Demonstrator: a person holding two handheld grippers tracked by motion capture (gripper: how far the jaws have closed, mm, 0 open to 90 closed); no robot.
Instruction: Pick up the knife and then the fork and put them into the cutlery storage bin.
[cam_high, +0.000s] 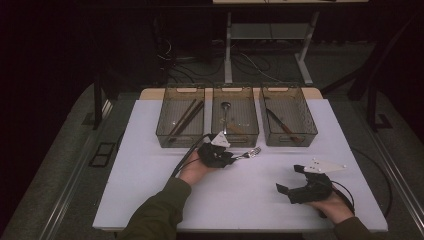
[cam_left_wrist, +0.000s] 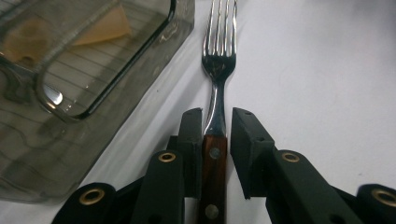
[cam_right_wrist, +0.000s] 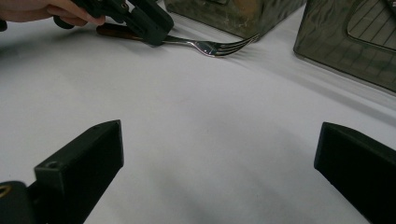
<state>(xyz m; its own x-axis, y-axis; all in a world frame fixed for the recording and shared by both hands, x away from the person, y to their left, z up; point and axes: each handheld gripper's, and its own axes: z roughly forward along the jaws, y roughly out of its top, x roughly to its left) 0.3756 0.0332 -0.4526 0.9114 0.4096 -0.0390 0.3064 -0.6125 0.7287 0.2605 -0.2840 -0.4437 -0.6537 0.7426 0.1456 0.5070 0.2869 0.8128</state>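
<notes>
The right gripper (cam_right_wrist: 219, 172) is seen with its two black jaws set wide apart low over the white tabletop (cam_right_wrist: 210, 116), with nothing between them. Farther off, at the upper left, the left gripper (cam_right_wrist: 152, 28) is held in a hand (cam_right_wrist: 44, 11) and is set around a fork (cam_right_wrist: 210, 45) at the junction of brown handle and metal neck. The fork lies on the tabletop, tines pointed toward two smoky bins (cam_right_wrist: 345, 46) standing at the upper right.
</notes>
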